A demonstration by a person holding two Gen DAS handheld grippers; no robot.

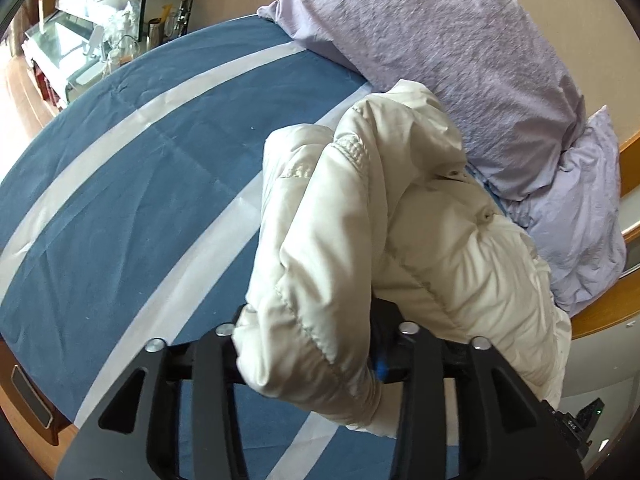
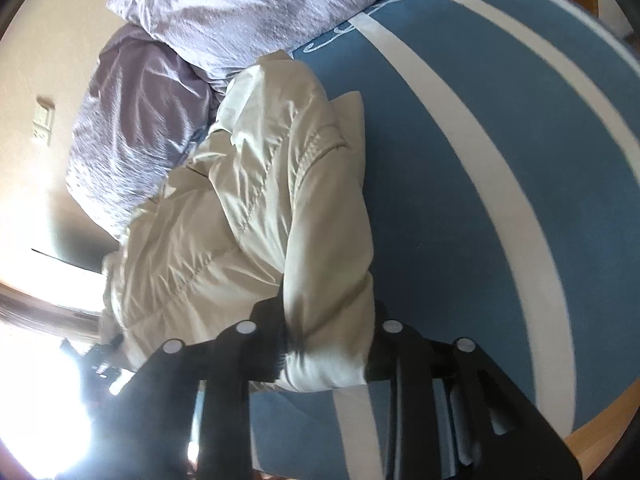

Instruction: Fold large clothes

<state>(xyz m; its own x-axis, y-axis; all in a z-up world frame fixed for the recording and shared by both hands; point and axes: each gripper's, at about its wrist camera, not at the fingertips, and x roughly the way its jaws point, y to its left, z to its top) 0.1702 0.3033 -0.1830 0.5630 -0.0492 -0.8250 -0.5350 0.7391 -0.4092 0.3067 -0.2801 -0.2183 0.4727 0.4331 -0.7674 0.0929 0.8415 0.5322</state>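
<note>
A cream-white puffer jacket [image 1: 360, 216] hangs lifted above a blue bed cover with white stripes [image 1: 120, 184]. My left gripper [image 1: 312, 340] is shut on a sleeve cuff of the jacket, which bulges out between its black fingers. In the right wrist view the same jacket [image 2: 248, 200] hangs in front of me, and my right gripper [image 2: 328, 348] is shut on the other sleeve end. The jacket's body droops between the two grips, toward the pillows. The fingertips are hidden by fabric.
Two lilac pillows [image 1: 460, 60] lie at the head of the bed, also in the right wrist view [image 2: 224, 12]. A wooden bed frame [image 1: 600, 304] edges the mattress. A cluttered white desk [image 1: 80, 52] stands beyond the far side. Bright window light floods the right wrist view [image 2: 32, 380].
</note>
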